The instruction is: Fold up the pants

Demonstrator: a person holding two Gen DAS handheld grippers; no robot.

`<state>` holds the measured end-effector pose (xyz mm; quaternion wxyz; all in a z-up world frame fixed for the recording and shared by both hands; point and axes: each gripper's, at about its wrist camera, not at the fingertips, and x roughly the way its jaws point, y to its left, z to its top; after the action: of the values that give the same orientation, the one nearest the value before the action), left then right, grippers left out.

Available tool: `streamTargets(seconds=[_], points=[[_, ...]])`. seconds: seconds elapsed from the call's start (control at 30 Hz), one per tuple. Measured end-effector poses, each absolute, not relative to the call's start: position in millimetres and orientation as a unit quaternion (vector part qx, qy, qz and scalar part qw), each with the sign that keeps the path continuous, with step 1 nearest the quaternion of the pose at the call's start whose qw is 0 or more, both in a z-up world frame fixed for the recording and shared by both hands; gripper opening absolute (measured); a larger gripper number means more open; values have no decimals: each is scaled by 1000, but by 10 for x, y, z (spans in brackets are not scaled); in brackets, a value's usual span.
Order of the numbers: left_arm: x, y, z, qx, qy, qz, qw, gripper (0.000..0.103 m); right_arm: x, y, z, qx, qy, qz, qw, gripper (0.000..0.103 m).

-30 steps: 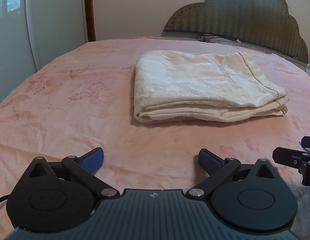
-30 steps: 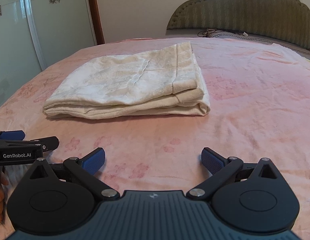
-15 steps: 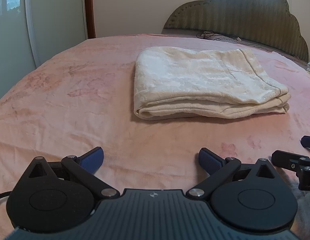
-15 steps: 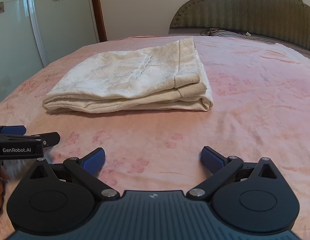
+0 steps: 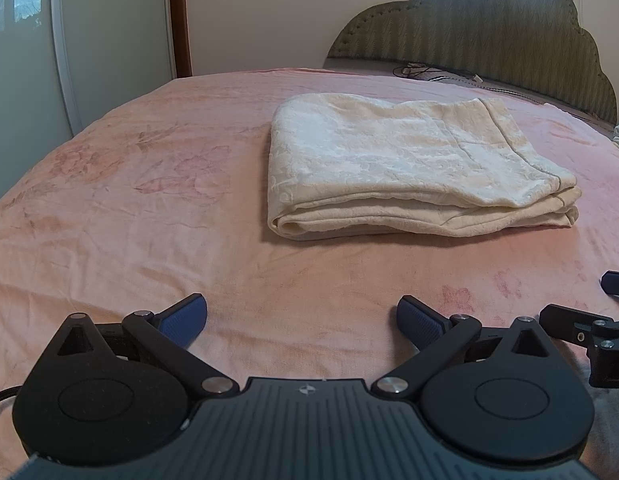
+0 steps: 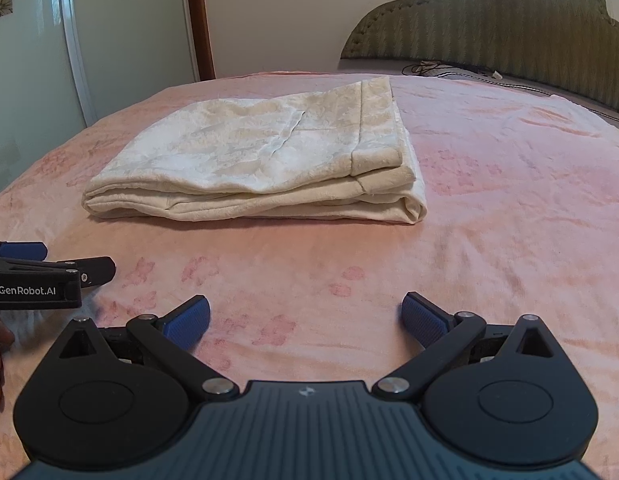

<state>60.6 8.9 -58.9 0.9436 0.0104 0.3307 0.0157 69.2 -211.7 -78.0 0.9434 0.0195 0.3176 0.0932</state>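
**Folded pants lie crosswise ahead of two empty, wide-open grippers**

The cream pants (image 5: pixel 413 172) sit folded into a flat, layered rectangle on the pink bedspread (image 5: pixel 129 216), with the long axis running left to right across both wrist views. In the left wrist view the rounded fold faces left and the hemmed, stacked edges end at the right; in the right wrist view (image 6: pixel 261 160) the thick folded end with its band sits at the right, and the bundle tapers away to the left.

The left gripper (image 5: pixel 302 322) hovers low over the bedspread with its blue pads spread far apart and nothing between them — the pants lie ahead of the fingertips, apart from them and a little right of centre. The right gripper (image 6: pixel 305 318) is equally wide open and empty, with the pants ahead and to the left, not touching.

Behind the bed stands a scalloped green headboard (image 6: pixel 509 24).
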Motion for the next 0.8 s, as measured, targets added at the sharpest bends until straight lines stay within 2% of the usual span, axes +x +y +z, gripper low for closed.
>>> streamTargets(seconds=[0.8], points=[[599, 82, -596, 10, 330, 18, 944, 103, 693, -2112, -784, 12, 319, 92, 943, 103]])
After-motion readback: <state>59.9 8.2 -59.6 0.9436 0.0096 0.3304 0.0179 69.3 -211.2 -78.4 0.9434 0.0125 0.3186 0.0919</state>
